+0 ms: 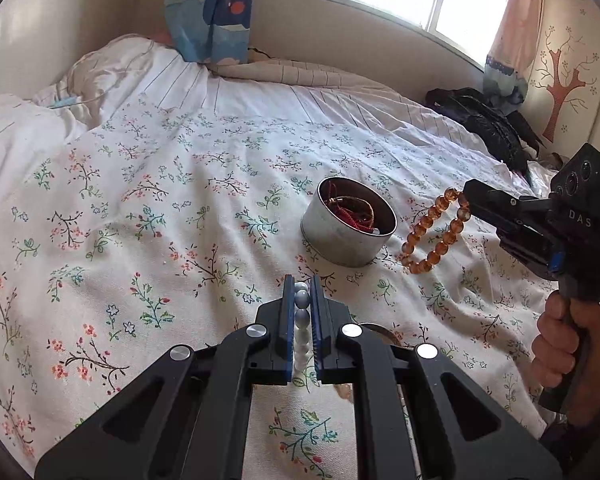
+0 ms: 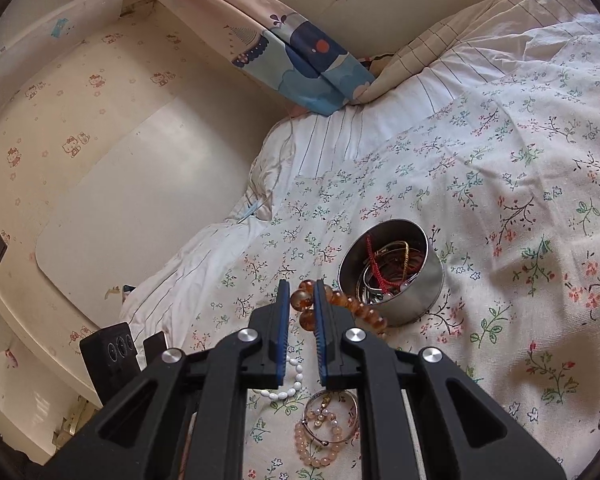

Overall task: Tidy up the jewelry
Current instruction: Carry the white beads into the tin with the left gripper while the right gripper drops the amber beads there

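Observation:
A round metal tin [image 1: 346,236] holding red cords and bangles sits on the floral bedspread; it also shows in the right wrist view [image 2: 414,296]. My left gripper [image 1: 301,296] is shut on a white bead bracelet [image 1: 302,322], low over the bed in front of the tin. My right gripper [image 2: 302,294] is shut on an amber bead bracelet [image 2: 342,304], which hangs in the air just right of the tin in the left wrist view [image 1: 436,230]. A pink bead bracelet with a thin bangle [image 2: 326,428] and the white bracelet's loop [image 2: 286,388] show below my right gripper.
The bed [image 1: 140,200] is covered by a floral sheet, with a rumpled white duvet [image 1: 60,96] at the far left. Dark clothing [image 1: 488,120] lies at the bed's far right by the wall. A curtain [image 1: 210,8] hangs at the window behind.

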Available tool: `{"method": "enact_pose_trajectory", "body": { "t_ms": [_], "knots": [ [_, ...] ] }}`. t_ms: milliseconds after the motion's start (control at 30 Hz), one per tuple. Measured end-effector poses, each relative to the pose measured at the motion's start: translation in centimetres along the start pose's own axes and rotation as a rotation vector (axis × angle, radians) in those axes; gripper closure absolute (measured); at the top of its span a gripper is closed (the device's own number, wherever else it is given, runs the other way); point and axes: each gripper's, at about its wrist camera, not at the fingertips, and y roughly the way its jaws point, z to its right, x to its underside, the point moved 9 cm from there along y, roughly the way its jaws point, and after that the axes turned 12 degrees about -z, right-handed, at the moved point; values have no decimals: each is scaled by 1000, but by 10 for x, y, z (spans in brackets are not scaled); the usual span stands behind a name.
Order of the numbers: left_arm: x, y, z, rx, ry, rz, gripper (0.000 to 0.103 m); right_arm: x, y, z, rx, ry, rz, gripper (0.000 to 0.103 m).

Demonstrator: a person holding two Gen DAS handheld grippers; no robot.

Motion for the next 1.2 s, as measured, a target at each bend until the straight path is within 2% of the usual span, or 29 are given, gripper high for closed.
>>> {"method": "enact_pose_trajectory", "body": {
  "t_ms": [267, 867, 1033, 1200],
  "knots": [
    [-6, -2, 4, -23, 15, 20, 96, -4, -4, 0, -32, 14, 21, 90],
    [-30, -8, 29, -25, 58, 85, 96, -20, -15, 8, -98, 52, 85, 90],
    [-37, -12, 37, -9, 64, 108, 96, -26, -21, 11, -116, 64, 114, 90],
    [-51, -18, 44, 48, 49, 136, 96, -31, -17, 13, -124, 70, 119, 90]
  ]
}}
